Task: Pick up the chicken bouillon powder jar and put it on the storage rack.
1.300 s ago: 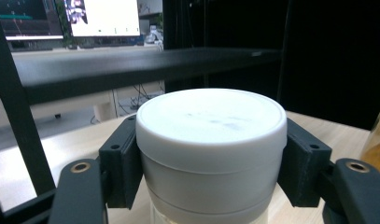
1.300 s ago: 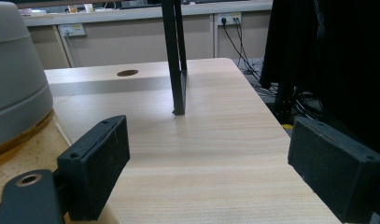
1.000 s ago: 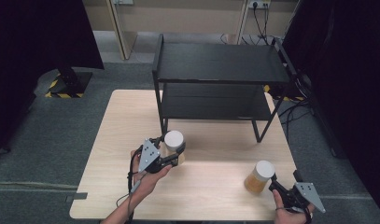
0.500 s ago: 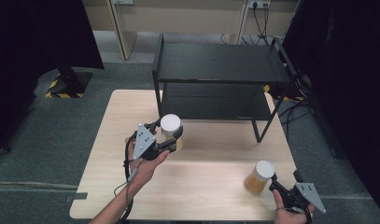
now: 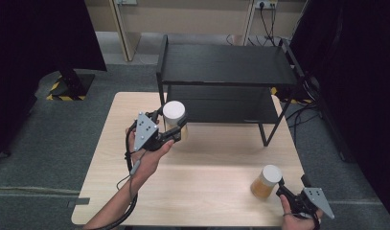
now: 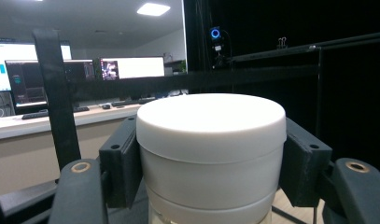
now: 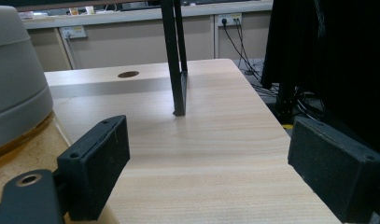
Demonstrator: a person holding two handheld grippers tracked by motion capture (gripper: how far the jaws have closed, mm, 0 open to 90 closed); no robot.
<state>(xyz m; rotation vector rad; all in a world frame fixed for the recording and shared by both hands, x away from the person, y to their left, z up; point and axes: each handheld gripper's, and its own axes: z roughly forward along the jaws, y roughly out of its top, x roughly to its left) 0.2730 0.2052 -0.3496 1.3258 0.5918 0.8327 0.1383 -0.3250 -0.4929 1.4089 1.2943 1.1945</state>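
Observation:
My left gripper [image 5: 176, 128] is shut on a jar with a white lid [image 5: 174, 112], held off the wooden table [image 5: 207, 160] near the front left leg of the black shelf. In the left gripper view the jar [image 6: 211, 140] sits between both pads, which press on it just below the lid. A second white-lidded jar with amber contents [image 5: 266, 182] stands at the table's near right. My right gripper [image 5: 282, 190] rests just right of it, open. In the right gripper view that jar [image 7: 15, 79] stands beside the left pad, outside the gap, and bare table shows between the jaws.
A black two-tier shelf [image 5: 226, 64] stands on the far half of the table, and its leg [image 7: 177, 60] rises ahead of the right gripper. Dark curtains hang at left and right. Cables lie on the floor at the far right.
The left gripper has lifted the white-lidded jar off the table and carried it toward the shelf. The right gripper and the amber jar have stayed put.

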